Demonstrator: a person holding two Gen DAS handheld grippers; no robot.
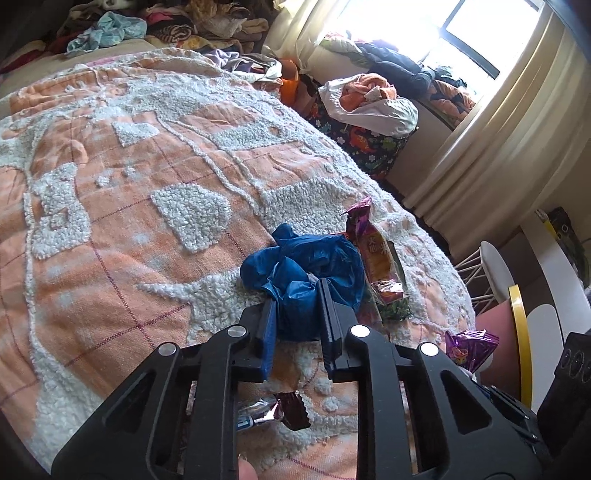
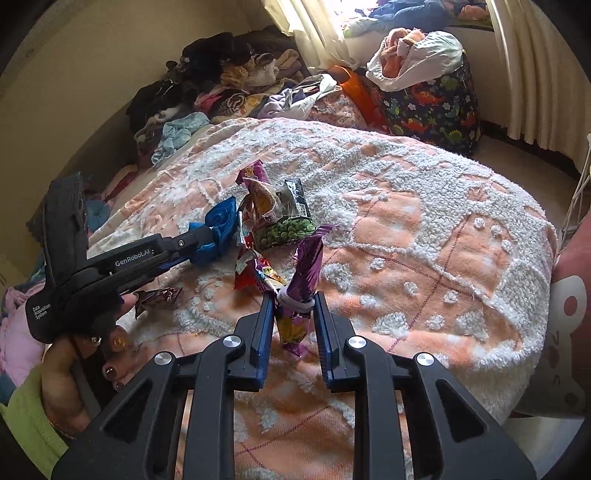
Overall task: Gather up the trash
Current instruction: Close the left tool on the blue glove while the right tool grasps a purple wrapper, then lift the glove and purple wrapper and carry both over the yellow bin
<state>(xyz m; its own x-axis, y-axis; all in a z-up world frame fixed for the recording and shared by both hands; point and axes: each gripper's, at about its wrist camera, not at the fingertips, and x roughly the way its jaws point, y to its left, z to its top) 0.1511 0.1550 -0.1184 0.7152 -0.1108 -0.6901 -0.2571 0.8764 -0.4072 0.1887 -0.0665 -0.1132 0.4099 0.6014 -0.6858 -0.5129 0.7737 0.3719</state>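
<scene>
The place was a lived-in bedroom in a home. A bed [image 1: 147,177] carried an orange and white tufted blanket [image 2: 424,236], with loose clothes [image 2: 229,85] heaped along the wall side. A dinosaur-print laundry bag [image 2: 436,103] (overfilled) stood by the curtains [image 1: 491,147] at a bright window [image 1: 461,33].

Crinkled glossy blue plastic bag [image 1: 303,269], shiny purple foil wrapper [image 2: 304,275], on a nubbly tufted cloth bedspread [image 1: 129,192].
</scene>
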